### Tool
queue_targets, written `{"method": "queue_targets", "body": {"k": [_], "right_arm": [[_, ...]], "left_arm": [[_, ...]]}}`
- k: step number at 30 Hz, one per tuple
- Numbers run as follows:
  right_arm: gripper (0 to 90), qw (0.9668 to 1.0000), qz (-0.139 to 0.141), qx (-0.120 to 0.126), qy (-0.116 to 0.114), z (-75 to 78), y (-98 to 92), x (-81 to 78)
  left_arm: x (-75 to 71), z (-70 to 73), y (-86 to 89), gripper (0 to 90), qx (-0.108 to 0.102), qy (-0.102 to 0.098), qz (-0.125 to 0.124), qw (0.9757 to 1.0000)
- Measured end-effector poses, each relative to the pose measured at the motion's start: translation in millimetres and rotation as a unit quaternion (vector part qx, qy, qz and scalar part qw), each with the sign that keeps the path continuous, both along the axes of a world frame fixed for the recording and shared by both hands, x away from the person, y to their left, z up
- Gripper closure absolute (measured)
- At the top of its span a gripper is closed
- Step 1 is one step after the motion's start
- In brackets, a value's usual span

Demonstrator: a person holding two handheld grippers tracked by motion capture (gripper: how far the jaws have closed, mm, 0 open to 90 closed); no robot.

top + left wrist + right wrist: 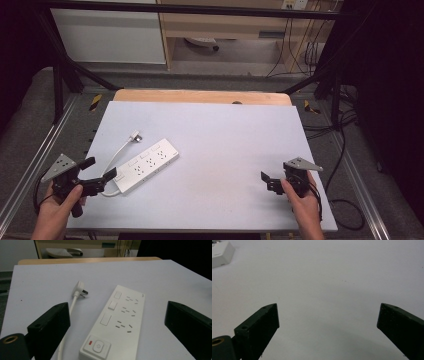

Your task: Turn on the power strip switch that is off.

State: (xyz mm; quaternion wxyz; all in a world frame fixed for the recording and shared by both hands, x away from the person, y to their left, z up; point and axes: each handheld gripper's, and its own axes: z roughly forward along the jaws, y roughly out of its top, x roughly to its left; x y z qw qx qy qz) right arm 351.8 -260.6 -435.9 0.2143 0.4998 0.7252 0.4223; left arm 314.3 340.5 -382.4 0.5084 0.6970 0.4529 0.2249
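White and smooth-cased, the flat power strip (pixel 146 165) lay at the left of the pale matte counter (pixel 225 145), its plug (pixel 135 135) loose beside it. Left gripper (pixel 100 173) hovered at its switch end, jaws apart; right gripper (pixel 266 181) waited well apart, jaws apart. Likely an approach: closing squarely on the slick casing would come next

Glossy white plastic power strip (pixel 117 325), matt table (pixel 225 150)
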Motion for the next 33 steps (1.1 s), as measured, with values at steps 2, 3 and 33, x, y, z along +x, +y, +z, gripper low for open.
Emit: {"method": "queue_targets", "body": {"k": [2, 3, 33], "right_arm": [[4.6, 1.0, 0.001, 0.0, 0.0, 0.4, 0.5, 0.0], [4.6, 1.0, 0.002, -0.001, 0.0, 0.5, 0.7, 0.1], [3.6, 0.9998, 0.0, -0.008, 0.019, -5.9, 4.1, 6.6]], "left_arm": [[0.8, 1.7, -1.1, 5.7, 0.004, -0.001, 0.001, 1.0], [1.7, 2.8, -1.7, 5.7, 0.003, -0.001, 0.001, 1.0], [18.7, 11.9, -18.5, 5.9, -0.002, 0.0, -0.018, 0.9998]]}}
